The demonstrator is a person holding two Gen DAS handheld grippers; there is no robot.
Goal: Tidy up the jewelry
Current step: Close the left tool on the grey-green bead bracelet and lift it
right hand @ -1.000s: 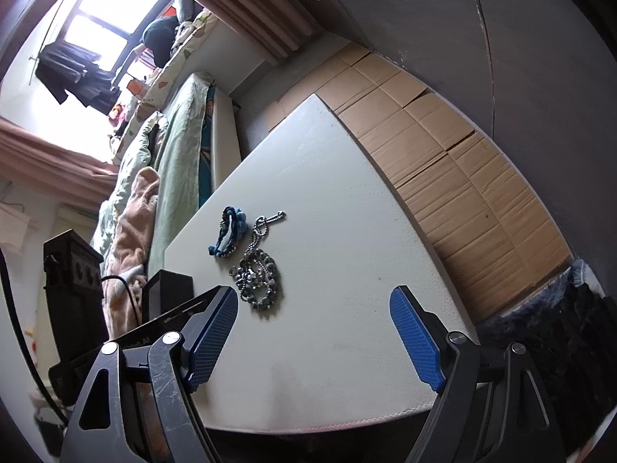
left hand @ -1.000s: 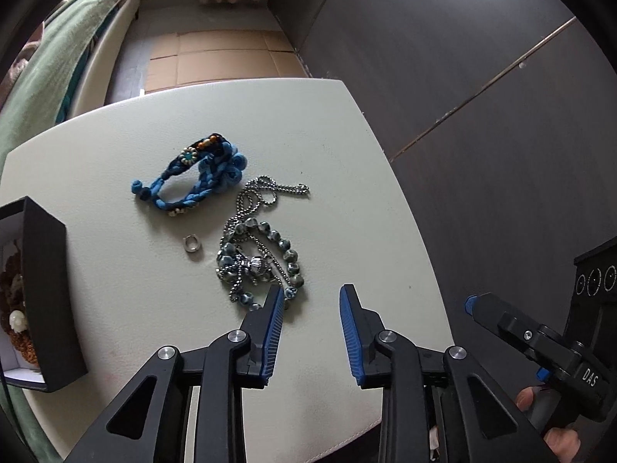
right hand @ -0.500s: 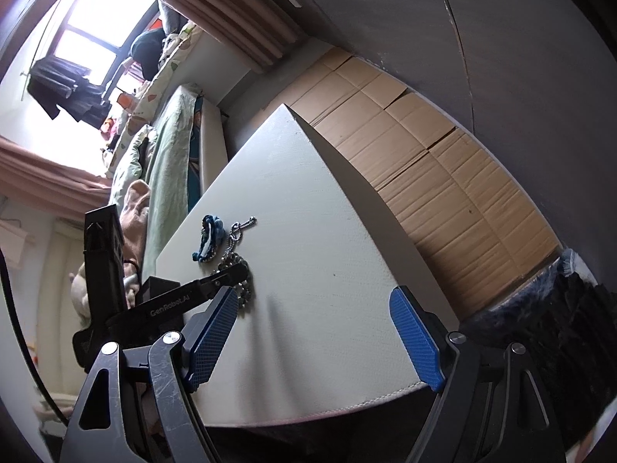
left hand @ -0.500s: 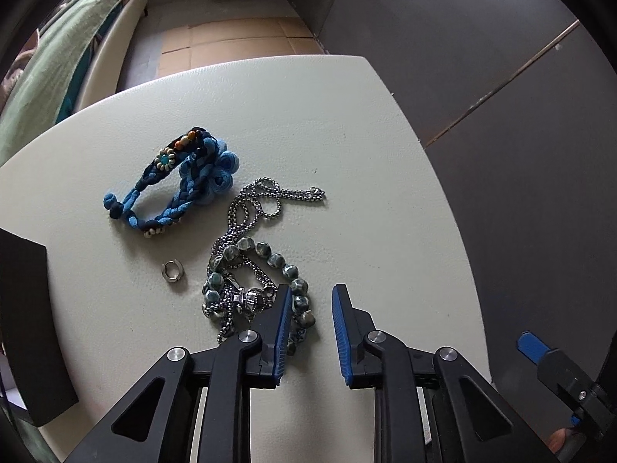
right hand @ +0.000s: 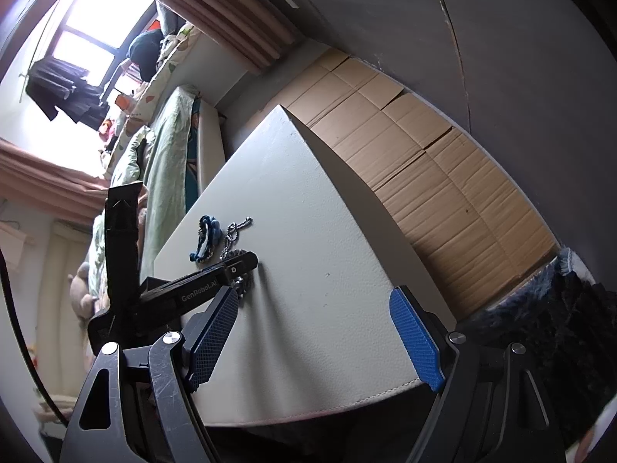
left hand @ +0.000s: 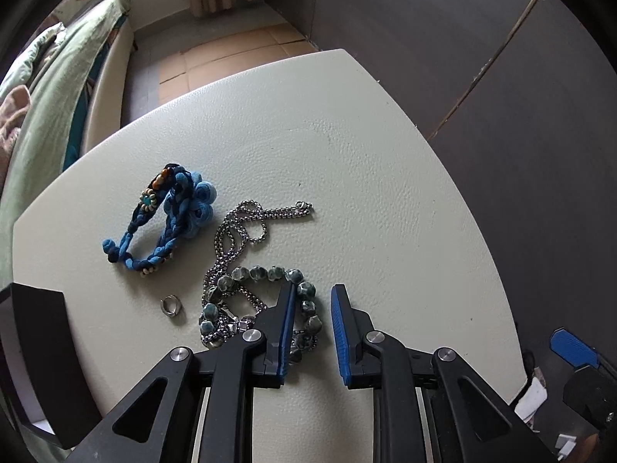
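Note:
A green bead bracelet (left hand: 266, 274) lies tangled with a silver chain necklace (left hand: 246, 223) on the cream table (left hand: 347, 154). My left gripper (left hand: 314, 297) points steeply down over it with its jaws narrow. Part of the bead strand sits between the pads, and a gap still shows at the right pad. To the left lie a blue braided bracelet (left hand: 169, 216) and a small silver ring (left hand: 171, 306). My right gripper (right hand: 314, 332) hangs wide open and empty above the table's near edge. From there the left gripper (right hand: 250, 260) shows down on the beads (right hand: 243, 285).
A black jewelry box (left hand: 34, 347) stands open at the table's left edge. Flattened cardboard (right hand: 443, 177) covers the floor beyond the table. A bed with green bedding (left hand: 58, 88) runs along the left side, and a dark wall (left hand: 462, 38) stands behind.
My left gripper has come forward and down onto the bead bracelet, and its jaws have narrowed around the strand. The right gripper has stayed wide open in about the same place.

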